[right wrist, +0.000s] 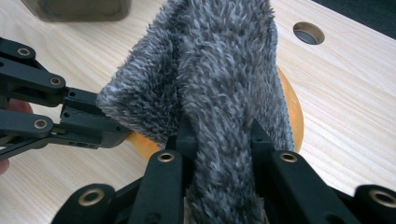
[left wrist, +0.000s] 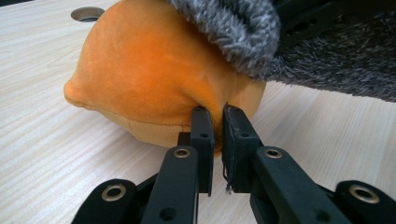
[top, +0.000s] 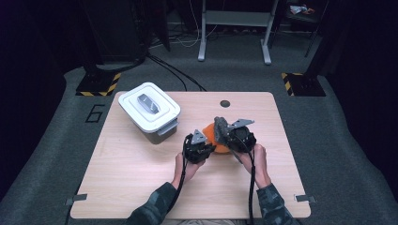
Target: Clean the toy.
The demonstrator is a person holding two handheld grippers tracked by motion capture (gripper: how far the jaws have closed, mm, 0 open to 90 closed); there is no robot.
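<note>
Pinching an orange plush toy [left wrist: 140, 84] mid-surface with my left jaws; right jaws clamp its fuzzy grey part [right wrist: 219, 93]. White lidded bin [top: 149, 111] nearby, lid on, contents apparently hidden.

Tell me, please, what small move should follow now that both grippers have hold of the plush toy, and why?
Probably ease the right gripper up and away, slowly. Its fingers clamp the grey fuzzy fabric, while the left gripper pinches the orange plush body resting on the table, so the orange part looks anchored.

On the table [top: 141, 187], the lidded bin [top: 149, 111] stands left of and behind the plush toy [top: 215, 137].
</note>
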